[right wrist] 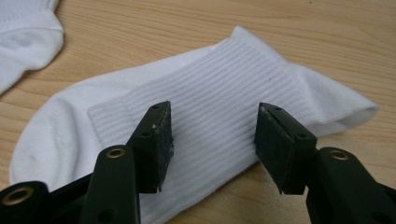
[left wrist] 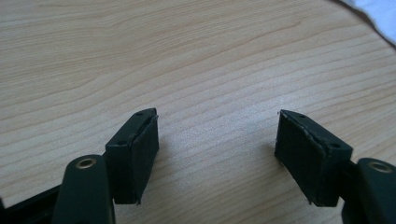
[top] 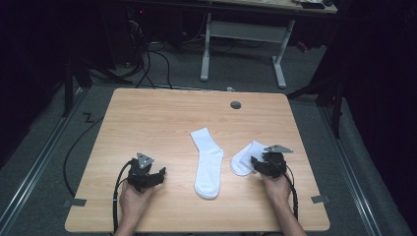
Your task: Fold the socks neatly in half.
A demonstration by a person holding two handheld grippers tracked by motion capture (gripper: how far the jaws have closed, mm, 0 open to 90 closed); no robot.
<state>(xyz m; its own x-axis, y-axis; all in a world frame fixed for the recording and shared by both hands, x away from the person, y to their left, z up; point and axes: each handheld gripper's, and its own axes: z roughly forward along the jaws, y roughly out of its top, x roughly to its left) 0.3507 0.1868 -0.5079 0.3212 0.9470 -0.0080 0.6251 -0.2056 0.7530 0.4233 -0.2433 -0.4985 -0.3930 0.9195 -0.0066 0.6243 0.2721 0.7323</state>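
**Folded sock framed by the open right gripper**

A folded white sock (right wrist: pixel 210 116) is seen lying on the wooden table (top: pixel 147 118), directly under and ahead of the right gripper (right wrist: pixel 212 140). The jaws are held wide apart, one to either side of the ribbed cuff panel, and nothing is clamped between them; whether the pads brush the fabric cannot be told. In the high view the right gripper (top: pixel 260 164) is placed at the near edge of this sock (top: pixel 244 158), over its right part.

A second white sock (top: pixel 207 163) is laid out flat at the table's middle, just left of the folded one and apart from it.

The left gripper (left wrist: pixel 217 140) is held low over bare wood, its jaws spread wide and empty, well apart from both socks; it is seen at the left (top: pixel 147 177).
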